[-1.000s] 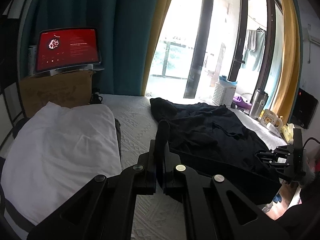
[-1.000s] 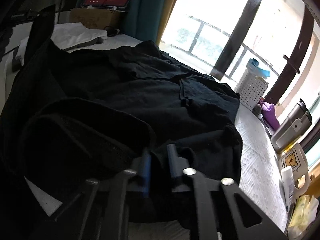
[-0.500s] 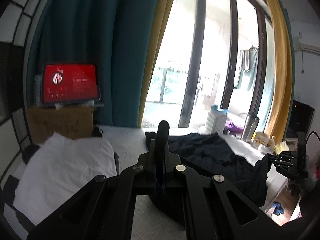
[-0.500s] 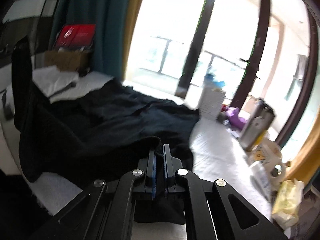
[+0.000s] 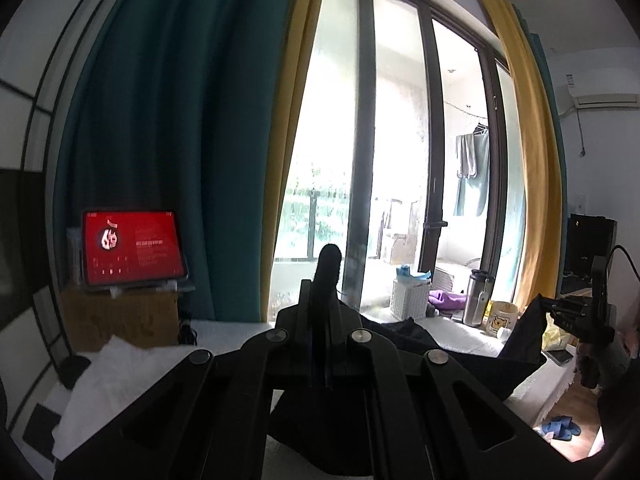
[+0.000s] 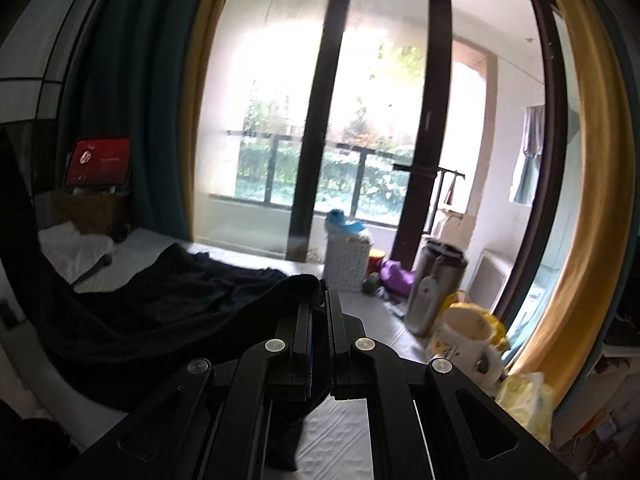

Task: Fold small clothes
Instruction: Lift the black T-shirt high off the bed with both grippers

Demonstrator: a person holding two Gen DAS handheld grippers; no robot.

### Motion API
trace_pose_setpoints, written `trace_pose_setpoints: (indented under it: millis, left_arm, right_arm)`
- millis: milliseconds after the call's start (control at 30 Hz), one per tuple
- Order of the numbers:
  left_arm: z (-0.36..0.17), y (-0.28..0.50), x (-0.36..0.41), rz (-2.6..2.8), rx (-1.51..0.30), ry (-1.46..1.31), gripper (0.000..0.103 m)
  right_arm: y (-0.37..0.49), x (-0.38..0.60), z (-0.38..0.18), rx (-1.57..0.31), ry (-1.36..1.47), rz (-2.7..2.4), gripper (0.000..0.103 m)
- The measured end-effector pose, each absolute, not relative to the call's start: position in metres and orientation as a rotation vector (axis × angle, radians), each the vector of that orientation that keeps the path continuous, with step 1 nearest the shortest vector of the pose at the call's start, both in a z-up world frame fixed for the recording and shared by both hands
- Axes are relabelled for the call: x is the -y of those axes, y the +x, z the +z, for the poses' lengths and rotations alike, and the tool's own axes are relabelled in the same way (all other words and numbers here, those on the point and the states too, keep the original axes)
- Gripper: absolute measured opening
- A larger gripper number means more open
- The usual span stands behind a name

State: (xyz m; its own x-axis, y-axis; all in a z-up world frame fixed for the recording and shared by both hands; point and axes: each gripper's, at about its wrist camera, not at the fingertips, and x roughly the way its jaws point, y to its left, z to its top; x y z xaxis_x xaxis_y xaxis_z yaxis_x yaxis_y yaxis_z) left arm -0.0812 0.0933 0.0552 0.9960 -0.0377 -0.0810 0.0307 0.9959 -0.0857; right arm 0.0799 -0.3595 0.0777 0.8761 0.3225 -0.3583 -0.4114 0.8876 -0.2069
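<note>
A black garment [image 6: 168,304] lies spread over the white bed [image 6: 352,444], its near edge lifted off the sheet. My right gripper [image 6: 323,300] is shut on one corner of that edge, and the cloth bulges out past the fingertips. My left gripper [image 5: 326,280] is shut on another corner, with a black tuft of cloth [image 5: 329,260] sticking up between the fingers. In the left wrist view the right gripper [image 5: 560,314] shows at the far right, and the garment [image 5: 516,356] hangs in a sling between the two grippers.
A white pillow [image 5: 108,376] lies at the left of the bed. A red-lit tablet [image 5: 132,248] stands on a cardboard box [image 5: 116,320]. A white basket [image 6: 346,260], a steel flask [image 6: 436,292] and a bear mug [image 6: 468,340] line the bed's right side, before the glass doors.
Both grippers have risen, lifting the garment's near edge off the bed. The right gripper's jaws have closed fully on the cloth. Both views now look more level, toward the window.
</note>
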Motion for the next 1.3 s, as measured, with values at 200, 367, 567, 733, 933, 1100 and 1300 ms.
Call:
trace_pose_setpoints:
  millis: [200, 367, 567, 733, 933, 1100, 1300]
  left_arm:
    - [0.060, -0.061, -0.099, -0.015, -0.074, -0.099, 0.003]
    - [0.064, -0.045, -0.099, -0.024, -0.076, -0.088, 0.003]
    - [0.074, -0.018, -0.105, -0.006, -0.080, -0.072, 0.003]
    - [0.074, 0.010, -0.115, 0.023, -0.100, -0.067, 0.003]
    - [0.068, 0.044, -0.130, 0.043, -0.147, -0.083, 0.003]
    - [0.061, 0.071, -0.138, 0.052, -0.183, -0.082, 0.003]
    - [0.049, 0.106, -0.149, 0.066, -0.230, -0.096, 0.003]
  right_arm:
    - [0.097, 0.368, 0.090, -0.310, -0.249, 0.364, 0.005]
    - [0.112, 0.362, 0.092, -0.313, -0.254, 0.356, 0.005]
    - [0.143, 0.359, 0.095, -0.327, -0.226, 0.341, 0.005]
    - [0.172, 0.355, 0.094, -0.345, -0.218, 0.331, 0.005]
    - [0.210, 0.345, 0.090, -0.358, -0.223, 0.315, 0.005]
    - [0.242, 0.337, 0.082, -0.378, -0.214, 0.310, 0.005]
    - [0.280, 0.322, 0.068, -0.418, -0.224, 0.319, 0.005]
